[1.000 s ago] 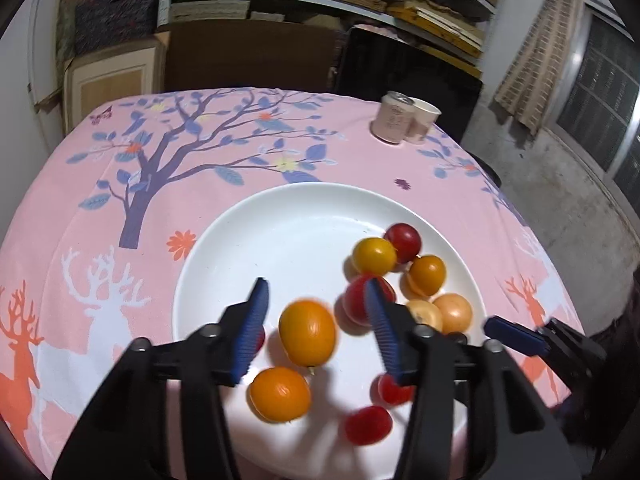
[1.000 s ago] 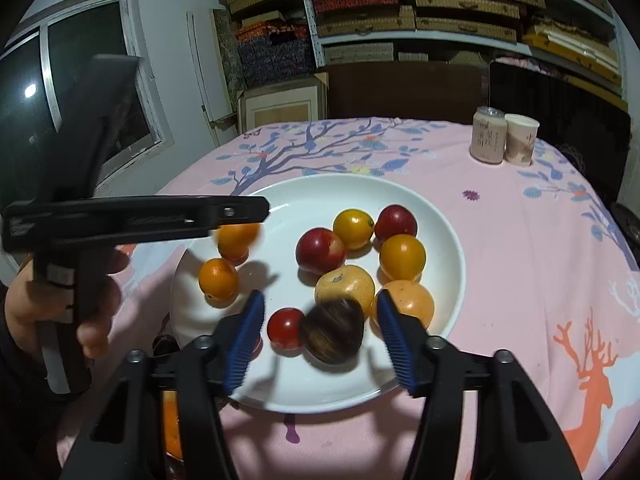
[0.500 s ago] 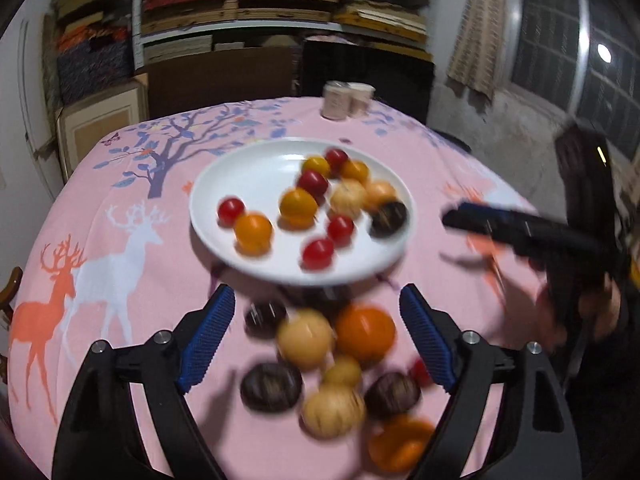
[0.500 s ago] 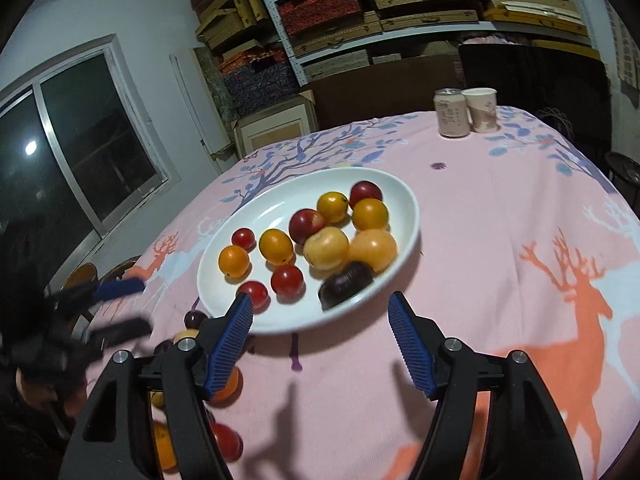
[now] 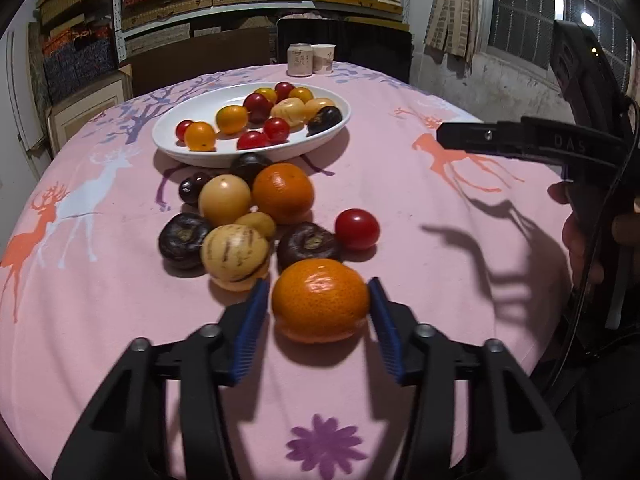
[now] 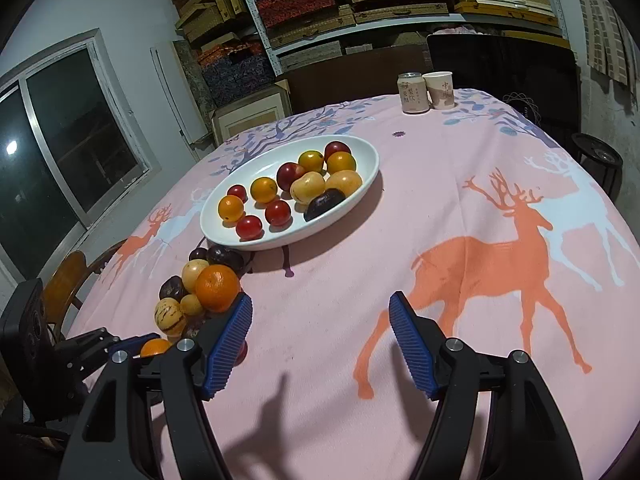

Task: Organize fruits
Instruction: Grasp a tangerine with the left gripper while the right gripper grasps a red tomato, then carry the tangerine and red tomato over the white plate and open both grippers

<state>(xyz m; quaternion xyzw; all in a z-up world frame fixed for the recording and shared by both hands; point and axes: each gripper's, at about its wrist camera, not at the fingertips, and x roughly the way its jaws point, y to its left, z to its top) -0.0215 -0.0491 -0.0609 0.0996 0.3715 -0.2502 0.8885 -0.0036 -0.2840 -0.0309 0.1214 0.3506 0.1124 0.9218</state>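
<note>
A: Left wrist view first. What is the claw doing?

B: The left gripper [image 5: 318, 312] stands partly spread, its blue pads on either side of the near orange [image 5: 320, 300]. The right pad looks to touch the peel; on the left a sliver of gap shows, so I cannot tell that it grips. The orange sits on the pink tablecloth [image 5: 420, 240].

A: And beyond it?

B: At 12 o'clock from the orange lies a loose heap: a red tomato [image 5: 357, 229], a dark fruit [image 5: 307, 243], a striped pale fruit [image 5: 235, 254], a second orange [image 5: 283, 193]. Further toward 12, the white plate [image 5: 172, 142] carries small red, yellow and dark fruits. A can [image 5: 299, 59] and paper cup [image 5: 323, 59] stand at the far edge. At 3 o'clock the right gripper [image 5: 444, 138] hangs above the cloth; its opening is not clear from here.

A: Right wrist view?

B: The right gripper [image 6: 320, 320] is spread wide, nothing between its pads, only tablecloth [image 6: 440, 220] below. The plate [image 6: 372, 164] lies at 11 o'clock, the heap with the second orange [image 6: 218, 288] at 10. At 8 o'clock the left gripper [image 6: 146, 342] shows low, the near orange [image 6: 155, 347] at its tips.
</note>
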